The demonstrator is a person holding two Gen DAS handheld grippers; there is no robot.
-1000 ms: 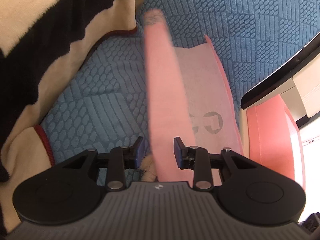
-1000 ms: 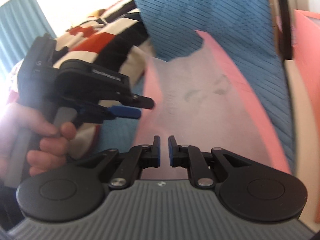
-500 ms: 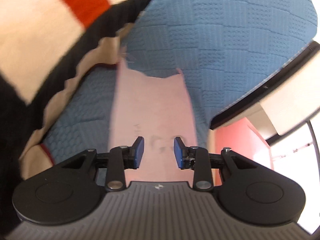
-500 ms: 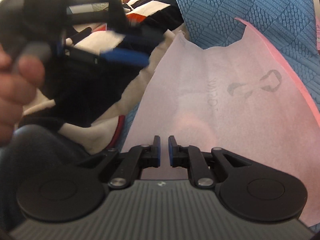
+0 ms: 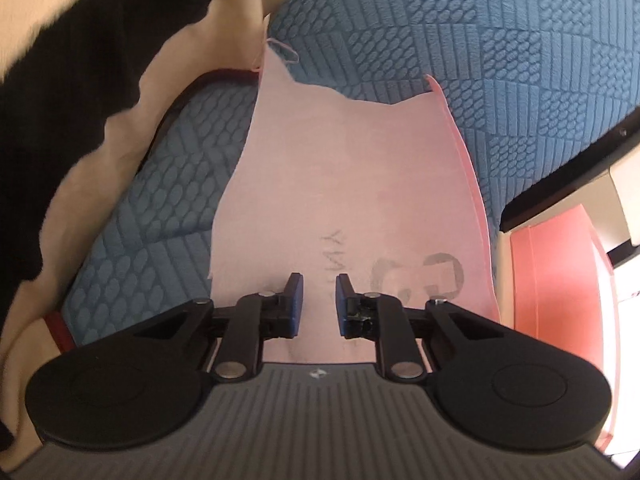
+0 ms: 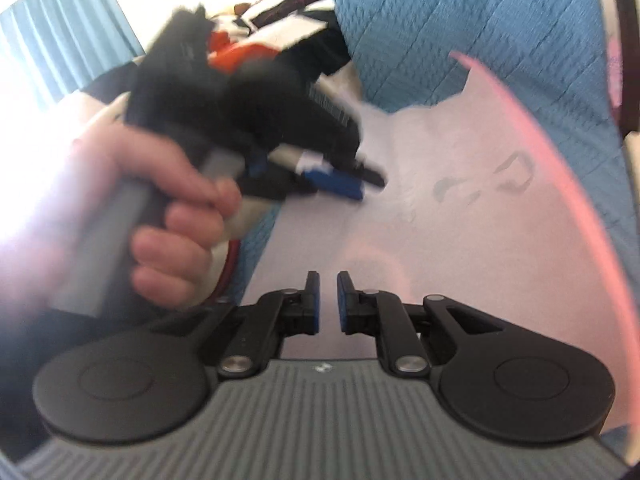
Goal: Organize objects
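On the blue quilted cover lies your pink bag, flat, thin, inside-out looking, its notched top edge away from both cameras and a loose pink thread loop at its far left corner. Your left gripper hangs over the bag's near end, jaws parted with a clear gap and closing, nothing pinched between the blue pads, only bag surface seen behind them. Your right gripper sits over the same bag from the other side, jaws a narrow gap apart and opening, nothing between them either. In the right wrist view your left hand wraps the grey handle of the left gripper, blurred, its blue tips low over the bag's left edge; this hand and tool block most of the left of that view. Left of the bag is a cream, black and red striped blanket, its red-trimmed edge overlapping the cover. At right in the left wrist view a black bed rim runs along the cover, with a salmon-pink panel beyond it. Teal curtains show top left in the right view. Grey print shows through the bag: mirrored letters and two rounded "G"-like shapes, not readable as a word. A small white logo on each gripper body, too small to read.
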